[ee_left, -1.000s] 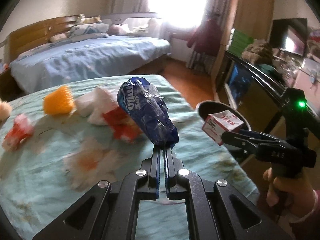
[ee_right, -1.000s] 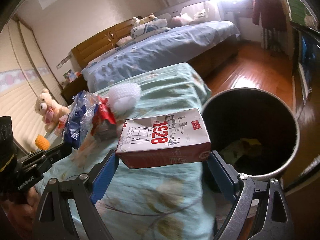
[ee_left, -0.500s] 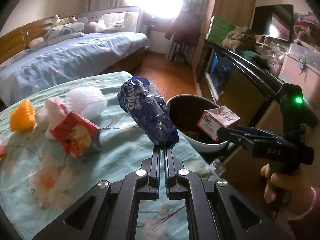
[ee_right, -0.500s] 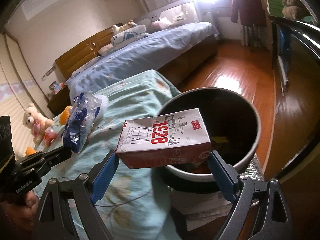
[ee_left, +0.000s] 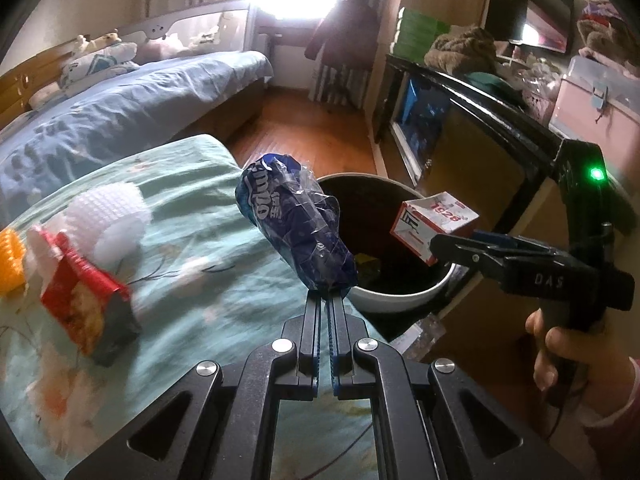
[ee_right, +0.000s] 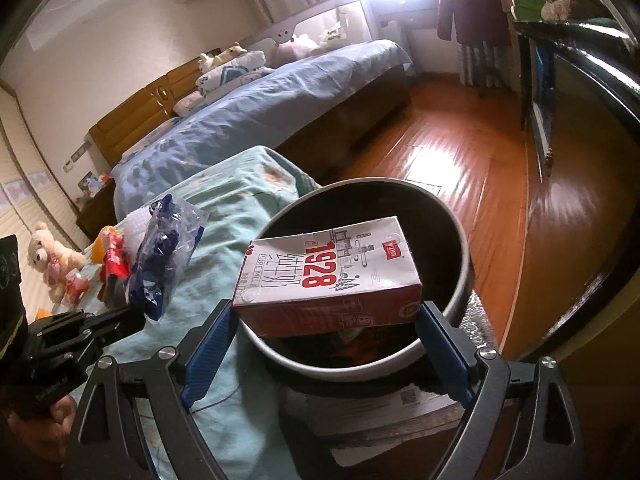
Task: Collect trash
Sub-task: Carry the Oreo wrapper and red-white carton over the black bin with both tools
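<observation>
Milk carton [ee_right: 328, 276] gripped by right fingers above bin [ee_right: 464, 256]; left fingers clamp blue wrapper [ee_left: 296, 232].

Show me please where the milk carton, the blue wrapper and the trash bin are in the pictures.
milk carton [ee_right: 326, 276]: right wrist view, on its printed top face.
blue wrapper [ee_left: 294, 228]: left wrist view, on the middle of the crumpled plastic.
trash bin [ee_right: 463, 276]: right wrist view, on its grey rim at the right.

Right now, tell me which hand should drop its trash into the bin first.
Right. Its gripper holds the milk carton directly over the open bin, so a release should likely land inside. The left gripper grips the blue wrapper over the bedspread at the rim.
</observation>
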### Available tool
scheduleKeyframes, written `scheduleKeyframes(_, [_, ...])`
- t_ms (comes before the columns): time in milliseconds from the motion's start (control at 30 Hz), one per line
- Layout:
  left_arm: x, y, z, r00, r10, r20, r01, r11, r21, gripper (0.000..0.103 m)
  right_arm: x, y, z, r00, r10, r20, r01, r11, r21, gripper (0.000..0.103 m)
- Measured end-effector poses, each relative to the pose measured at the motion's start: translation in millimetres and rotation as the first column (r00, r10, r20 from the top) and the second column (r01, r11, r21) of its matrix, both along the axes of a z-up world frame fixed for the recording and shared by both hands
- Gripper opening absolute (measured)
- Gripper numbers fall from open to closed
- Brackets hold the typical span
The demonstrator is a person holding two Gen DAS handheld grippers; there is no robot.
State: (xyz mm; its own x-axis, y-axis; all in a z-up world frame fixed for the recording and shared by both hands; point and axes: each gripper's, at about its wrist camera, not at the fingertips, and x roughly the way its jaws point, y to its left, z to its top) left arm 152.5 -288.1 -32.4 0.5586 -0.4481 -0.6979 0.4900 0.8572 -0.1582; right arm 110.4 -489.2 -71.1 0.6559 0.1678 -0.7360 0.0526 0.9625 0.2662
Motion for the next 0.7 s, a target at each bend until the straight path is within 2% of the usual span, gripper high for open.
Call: scheduleKeyframes(700, [35.0, -57.5, -12.7, 0.998, -0.057, -0.030, 0.058, 0.998, 0.034, 0.002, 24.3, -23.4, -5.0, 1.000, -0.015, -0.023, 0.016, 1.000, 0.007, 0.091])
